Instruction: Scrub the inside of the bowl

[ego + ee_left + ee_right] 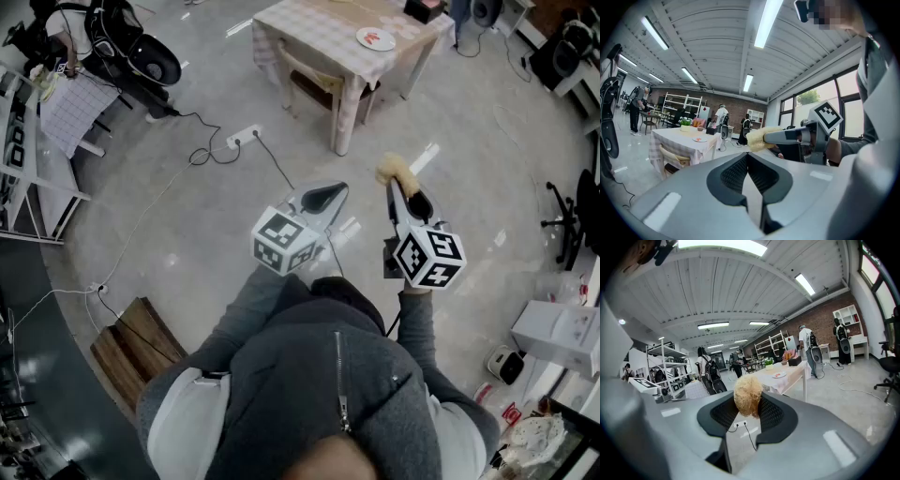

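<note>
Scrub pad (pixel 748 392): seemingly light, soft, fibrous; pinched by lower half in right gripper (pixel 749 409). Left gripper (pixel 748 161) fully closed, empty.

No legible words, labels, brands, numbers or signs in any view.

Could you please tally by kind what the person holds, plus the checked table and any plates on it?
Grippers: 2, left gripper and right gripper
Scrubber: 1
Table: 1
Plate: 1
Total: 5
</note>
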A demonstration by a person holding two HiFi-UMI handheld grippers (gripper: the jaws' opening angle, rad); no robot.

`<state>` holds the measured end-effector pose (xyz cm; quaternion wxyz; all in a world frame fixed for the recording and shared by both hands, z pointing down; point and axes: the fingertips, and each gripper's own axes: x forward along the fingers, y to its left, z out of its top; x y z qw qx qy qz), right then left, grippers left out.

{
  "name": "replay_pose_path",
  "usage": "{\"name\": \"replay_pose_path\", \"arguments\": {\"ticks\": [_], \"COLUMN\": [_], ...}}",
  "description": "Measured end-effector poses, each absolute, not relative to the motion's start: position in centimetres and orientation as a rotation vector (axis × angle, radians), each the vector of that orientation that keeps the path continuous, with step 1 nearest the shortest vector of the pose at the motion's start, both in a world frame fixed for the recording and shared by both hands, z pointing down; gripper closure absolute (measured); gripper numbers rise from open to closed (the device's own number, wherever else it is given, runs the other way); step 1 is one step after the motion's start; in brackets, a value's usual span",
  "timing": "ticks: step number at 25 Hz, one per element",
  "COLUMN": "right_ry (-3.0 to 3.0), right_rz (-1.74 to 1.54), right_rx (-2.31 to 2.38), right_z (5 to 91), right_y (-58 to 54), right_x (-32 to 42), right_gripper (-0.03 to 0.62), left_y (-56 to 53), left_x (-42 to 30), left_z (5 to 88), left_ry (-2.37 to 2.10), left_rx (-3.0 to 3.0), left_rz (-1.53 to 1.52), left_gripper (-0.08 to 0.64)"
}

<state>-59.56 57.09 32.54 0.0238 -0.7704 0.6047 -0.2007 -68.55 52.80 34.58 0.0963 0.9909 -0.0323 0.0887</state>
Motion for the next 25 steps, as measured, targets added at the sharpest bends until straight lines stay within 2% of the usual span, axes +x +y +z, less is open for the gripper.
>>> {"name": "replay_pose_path", "arguments": {"ticks": [25], "right_ry": [1.843], "right_rz": [-0.703], "right_rx": [-2.353], "right_z": [35.2], "right_y": [57.4], "right_x": [-54.1], "right_gripper": [0.473], "left_y": [52.9], "left_x": [-61.3], "left_z": [37.2], "left_ry": [-0.045], "left_rx": [2.922], "left_rz": [0.308], "left_gripper": [0.549]}}
